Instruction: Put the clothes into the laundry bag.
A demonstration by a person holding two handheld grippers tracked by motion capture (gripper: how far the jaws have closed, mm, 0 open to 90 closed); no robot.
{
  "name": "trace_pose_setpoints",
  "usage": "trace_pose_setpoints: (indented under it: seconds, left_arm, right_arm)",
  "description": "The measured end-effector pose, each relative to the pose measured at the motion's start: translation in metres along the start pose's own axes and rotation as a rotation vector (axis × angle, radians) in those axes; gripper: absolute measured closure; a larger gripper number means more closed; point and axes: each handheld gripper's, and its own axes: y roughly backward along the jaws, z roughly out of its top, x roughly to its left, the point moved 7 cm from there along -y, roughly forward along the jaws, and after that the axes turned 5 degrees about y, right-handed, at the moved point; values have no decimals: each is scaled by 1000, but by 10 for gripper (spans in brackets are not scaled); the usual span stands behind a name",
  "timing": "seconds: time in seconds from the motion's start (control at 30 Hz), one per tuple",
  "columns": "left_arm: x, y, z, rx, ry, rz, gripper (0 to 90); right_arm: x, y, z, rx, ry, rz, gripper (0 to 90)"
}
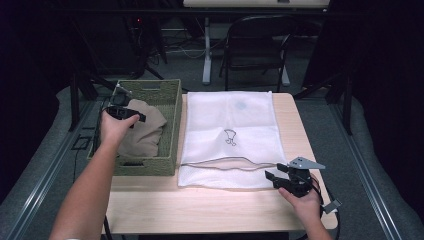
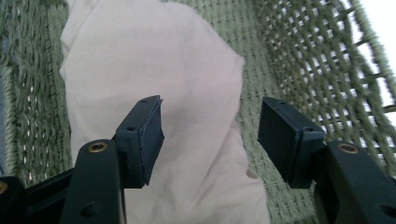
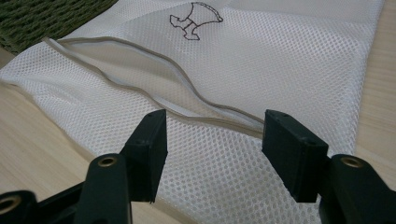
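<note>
A green woven basket (image 1: 170,107) stands on the left of the wooden table (image 1: 200,205) and holds a crumpled beige cloth (image 1: 145,132). My left gripper (image 1: 131,115) hovers over that cloth. In the left gripper view it (image 2: 210,140) is open, and the cloth (image 2: 154,70) lies below the gap, untouched by the pads. A white mesh bag (image 1: 230,135) with a small dark logo lies flat beside the basket, its mouth gaping along the near edge. My right gripper (image 1: 272,179) is open at the bag's near right corner. In the right gripper view its jaws (image 3: 215,149) straddle the mesh bag (image 3: 280,60) just short of its grey-edged mouth (image 3: 154,65).
The basket's woven wall (image 2: 303,60) rises close on the right of the left gripper. A black folding chair (image 1: 255,45) and a white table leg (image 1: 206,50) stand beyond the far edge. Bare wood (image 3: 32,140) lies in front of the bag.
</note>
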Motion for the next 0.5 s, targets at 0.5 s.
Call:
trace_pose_setpoints:
  seconds: [0.5]
  left_arm:
    - [13, -15, -5, 52, 43, 59, 342]
  right_arm:
    - [0, 0, -1, 7, 3, 7, 401]
